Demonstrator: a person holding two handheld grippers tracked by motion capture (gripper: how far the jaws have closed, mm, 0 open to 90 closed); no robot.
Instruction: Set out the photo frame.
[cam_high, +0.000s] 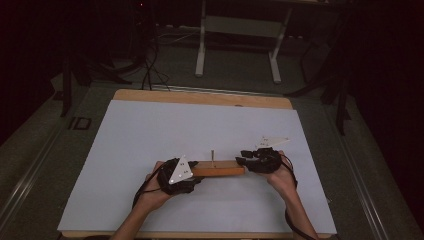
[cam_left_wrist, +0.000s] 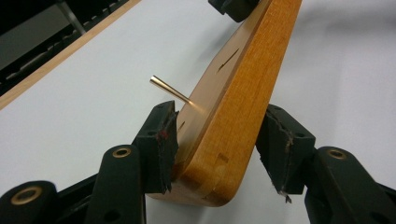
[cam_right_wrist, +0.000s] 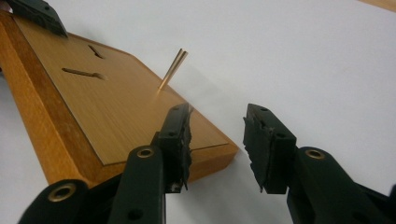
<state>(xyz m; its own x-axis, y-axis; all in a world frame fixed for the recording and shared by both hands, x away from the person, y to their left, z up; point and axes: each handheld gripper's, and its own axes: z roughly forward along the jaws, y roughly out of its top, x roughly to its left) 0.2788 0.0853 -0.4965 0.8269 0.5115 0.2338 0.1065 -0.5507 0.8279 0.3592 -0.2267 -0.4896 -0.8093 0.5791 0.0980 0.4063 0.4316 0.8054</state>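
Your two hands come in from 6 o'clock, one pair of tongs in each. The left tongs (cam_left_wrist: 215, 140) straddle the near end of the single wooden board (cam_left_wrist: 233, 102), one pad touching its top face, the other just clear of its edge. The right tongs (cam_right_wrist: 215, 144) stand spread at the board's corner. One brass pin (cam_right_wrist: 172, 69) rises from the board, lying between both tongs on the white table (cam_high: 150, 135)
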